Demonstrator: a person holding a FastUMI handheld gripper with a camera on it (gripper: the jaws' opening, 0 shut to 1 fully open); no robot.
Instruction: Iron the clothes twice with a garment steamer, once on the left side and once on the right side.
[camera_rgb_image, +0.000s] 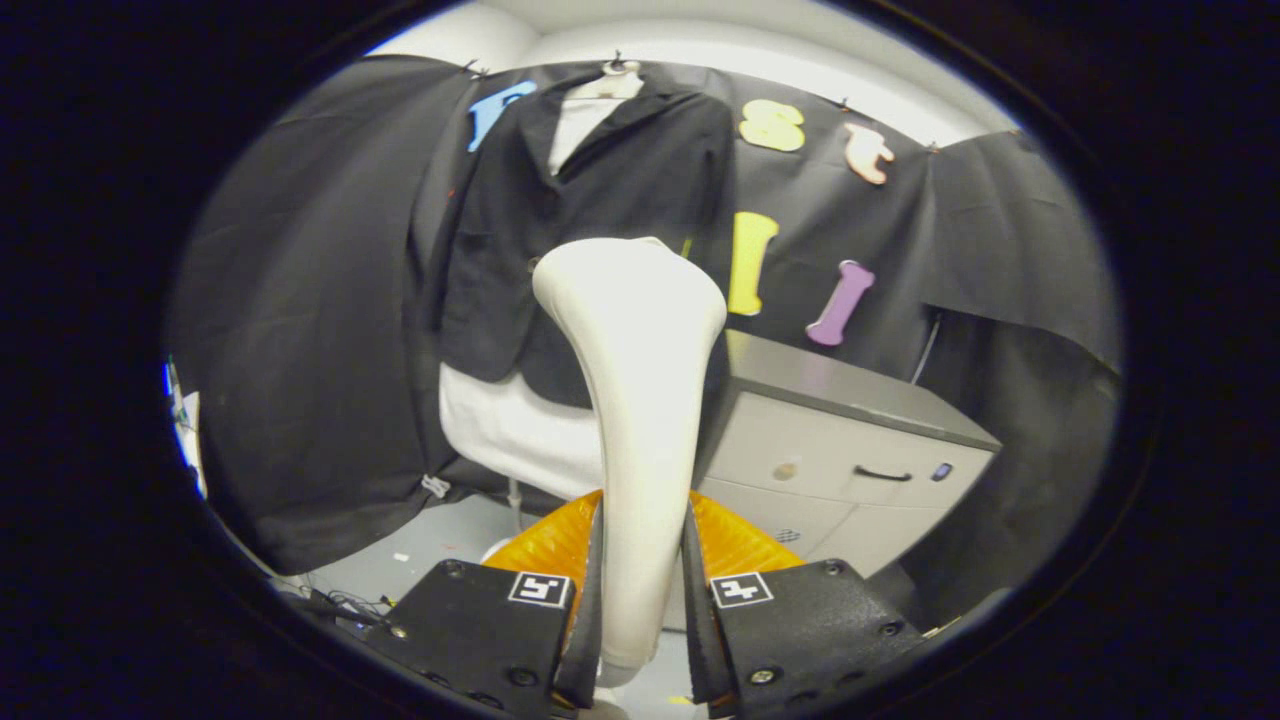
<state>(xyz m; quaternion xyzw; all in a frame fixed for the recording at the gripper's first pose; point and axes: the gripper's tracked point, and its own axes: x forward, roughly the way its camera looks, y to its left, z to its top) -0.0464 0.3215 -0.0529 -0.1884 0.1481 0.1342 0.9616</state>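
Note:
My gripper (642, 560) is shut on the handle of a white garment steamer (640, 360), both fingers (592, 570) pressing its sides. The steamer stands upright between the fingers, its wide head raised toward the clothes. Beyond it a black jacket (600, 200) over a white garment (510, 430) hangs on a hanger against the booth's wall. The steamer's head covers the jacket's lower middle and sits a little right of its front opening. How far the head is from the fabric I cannot tell.
A grey cabinet (850, 440) with drawers stands to the right of the clothes, just beyond the fingers. Grey floor (430, 545) with some cables lies to the lower left. Black cloth walls close in on both sides.

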